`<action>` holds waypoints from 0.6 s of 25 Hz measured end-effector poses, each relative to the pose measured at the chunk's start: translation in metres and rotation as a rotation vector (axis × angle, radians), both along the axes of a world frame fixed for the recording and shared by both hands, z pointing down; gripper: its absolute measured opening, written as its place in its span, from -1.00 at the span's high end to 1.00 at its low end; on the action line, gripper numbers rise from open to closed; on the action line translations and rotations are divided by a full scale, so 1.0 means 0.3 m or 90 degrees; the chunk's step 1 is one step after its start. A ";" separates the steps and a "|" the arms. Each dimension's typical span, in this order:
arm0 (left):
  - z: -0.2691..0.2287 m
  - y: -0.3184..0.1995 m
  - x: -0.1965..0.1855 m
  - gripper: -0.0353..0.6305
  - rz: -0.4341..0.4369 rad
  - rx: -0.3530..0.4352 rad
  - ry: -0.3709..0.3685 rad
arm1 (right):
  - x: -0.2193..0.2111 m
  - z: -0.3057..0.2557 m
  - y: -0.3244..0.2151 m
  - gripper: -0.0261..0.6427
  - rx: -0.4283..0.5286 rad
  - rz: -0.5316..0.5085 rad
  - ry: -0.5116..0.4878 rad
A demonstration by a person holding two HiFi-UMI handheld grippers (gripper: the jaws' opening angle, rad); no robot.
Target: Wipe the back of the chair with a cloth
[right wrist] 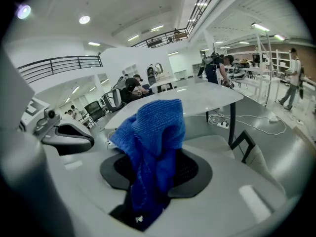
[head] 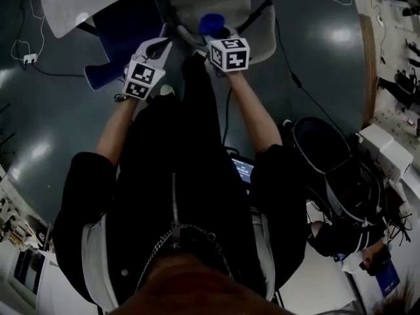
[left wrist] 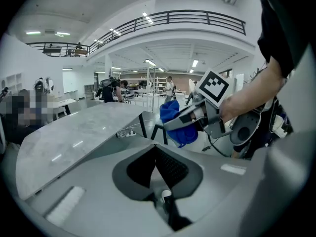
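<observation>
Head view: my right gripper (head: pixel 216 39) pinches the blue cloth (head: pixel 211 23), and the pale chair (head: pixel 197 2) lies straight ahead, nearer this hand than my left gripper (head: pixel 157 50).

Left gripper view: jaws together, empty.

Right gripper view: the cloth stands upright from clamped jaws.

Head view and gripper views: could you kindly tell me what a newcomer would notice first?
The bright blue cloth catches the eye first, bunched in the right tool at the middle of the right gripper view. Next come the two black-and-white marker cubes, high in the head view above the person's dark jacket.
</observation>
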State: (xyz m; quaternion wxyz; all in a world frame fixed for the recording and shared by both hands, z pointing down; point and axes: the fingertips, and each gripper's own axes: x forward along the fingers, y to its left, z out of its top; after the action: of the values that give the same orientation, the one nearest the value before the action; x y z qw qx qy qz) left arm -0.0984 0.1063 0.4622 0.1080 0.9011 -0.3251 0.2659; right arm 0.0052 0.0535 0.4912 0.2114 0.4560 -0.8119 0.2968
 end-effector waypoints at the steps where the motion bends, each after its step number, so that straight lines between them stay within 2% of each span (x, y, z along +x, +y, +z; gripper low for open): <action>1: -0.012 0.040 -0.020 0.86 0.008 0.007 0.004 | -0.015 -0.021 0.041 0.46 0.007 0.012 -0.004; 5: -0.057 0.211 -0.100 0.86 0.066 0.044 -0.001 | -0.085 -0.097 0.234 0.46 0.041 0.045 0.007; 15: -0.237 0.474 -0.215 0.86 0.079 0.101 0.054 | -0.286 -0.374 0.623 0.47 0.143 0.078 -0.015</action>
State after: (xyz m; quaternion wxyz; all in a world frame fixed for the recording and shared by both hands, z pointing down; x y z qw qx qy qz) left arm -0.1630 0.2484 0.3911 0.0337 0.9357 -0.2836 0.2071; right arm -0.0807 0.2405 0.3789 0.1309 0.5219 -0.8133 0.2217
